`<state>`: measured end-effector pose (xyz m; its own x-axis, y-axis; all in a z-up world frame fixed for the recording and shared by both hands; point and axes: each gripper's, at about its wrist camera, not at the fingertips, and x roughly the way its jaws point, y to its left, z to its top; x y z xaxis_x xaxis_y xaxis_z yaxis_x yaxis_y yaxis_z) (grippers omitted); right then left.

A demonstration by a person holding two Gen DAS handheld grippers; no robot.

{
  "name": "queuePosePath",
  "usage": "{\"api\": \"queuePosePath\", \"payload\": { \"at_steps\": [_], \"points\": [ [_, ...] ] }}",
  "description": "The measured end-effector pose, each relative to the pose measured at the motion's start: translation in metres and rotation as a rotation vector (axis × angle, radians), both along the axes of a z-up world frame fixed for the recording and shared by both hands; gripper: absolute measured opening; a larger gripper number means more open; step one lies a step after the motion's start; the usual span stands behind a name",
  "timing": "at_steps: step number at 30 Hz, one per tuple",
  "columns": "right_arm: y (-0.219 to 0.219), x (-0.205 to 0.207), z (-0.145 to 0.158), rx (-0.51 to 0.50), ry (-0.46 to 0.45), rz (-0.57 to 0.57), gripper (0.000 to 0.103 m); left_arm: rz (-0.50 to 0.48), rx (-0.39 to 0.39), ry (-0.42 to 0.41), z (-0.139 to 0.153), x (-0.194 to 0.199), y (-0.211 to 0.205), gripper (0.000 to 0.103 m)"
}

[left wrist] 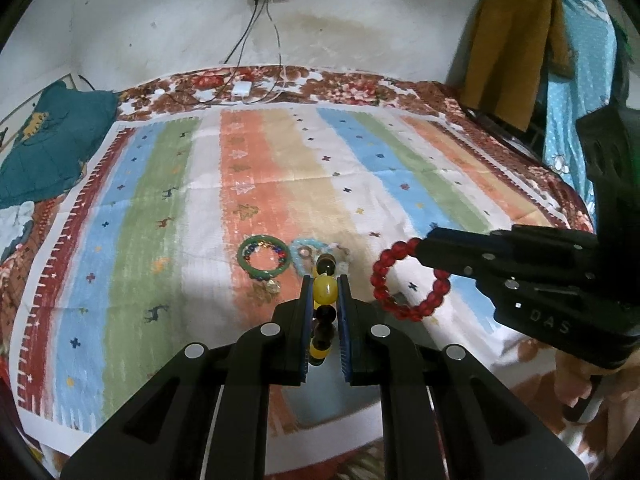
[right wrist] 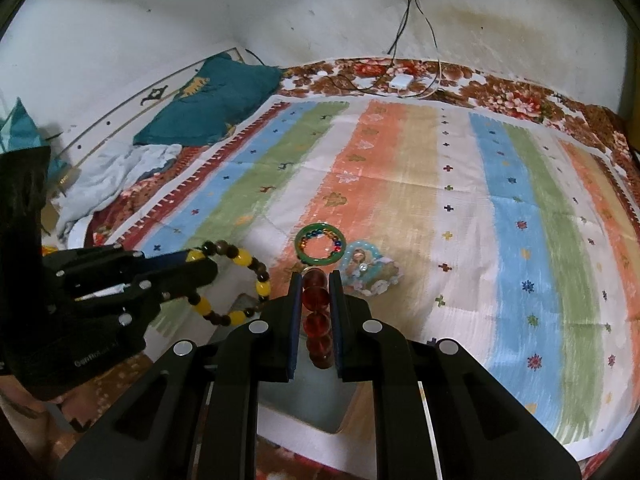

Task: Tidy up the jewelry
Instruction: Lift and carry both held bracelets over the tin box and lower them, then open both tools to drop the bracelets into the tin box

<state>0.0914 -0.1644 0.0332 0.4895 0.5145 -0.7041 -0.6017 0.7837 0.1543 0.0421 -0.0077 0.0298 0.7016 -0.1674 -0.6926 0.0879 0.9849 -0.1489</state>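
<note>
My left gripper [left wrist: 325,280] is shut on a yellow and dark bead bracelet [left wrist: 324,289], held above the striped cloth; the bracelet shows as a loop in the right wrist view [right wrist: 240,284]. My right gripper [right wrist: 316,276] is shut on a red bead bracelet [right wrist: 317,312], which hangs as a loop in the left wrist view [left wrist: 408,280]. On the cloth ahead lie a green bangle with a multicoloured bead bracelet inside it [left wrist: 264,259] [right wrist: 320,245] and a light blue bracelet with small pieces [left wrist: 310,254] [right wrist: 370,268].
A striped cloth [right wrist: 460,184] covers a floral bed cover. A teal pillow [right wrist: 208,100] lies at the far left. A white charger and cables [right wrist: 401,81] lie by the wall. A white box edge [right wrist: 320,412] shows below the right gripper.
</note>
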Motion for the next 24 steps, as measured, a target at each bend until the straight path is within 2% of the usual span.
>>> {"api": "queuePosePath", "payload": {
  "at_steps": [16,18,19,21,22,24],
  "points": [
    [0.001,-0.017,-0.012,-0.008,0.045,0.037,0.014,-0.015,0.012,0.033,-0.011,-0.013,-0.015,0.011],
    [0.0,-0.014,-0.015,-0.004,0.067,0.03,0.014,-0.009,0.007,0.047,-0.015,-0.012,-0.015,0.012],
    [-0.002,-0.011,-0.016,0.002,0.078,0.019,0.015,0.001,0.008,0.051,-0.016,-0.011,-0.014,0.016],
    [-0.005,-0.007,-0.017,0.009,0.085,-0.005,0.031,0.012,0.011,0.056,-0.018,-0.01,-0.011,0.026],
    [-0.008,-0.005,-0.017,0.015,0.083,-0.018,0.045,0.025,0.012,0.057,-0.019,-0.009,-0.008,0.033],
    [-0.014,0.001,-0.018,0.019,0.087,-0.042,0.048,0.049,0.014,0.06,-0.02,-0.007,-0.001,0.035]
  ]
}}
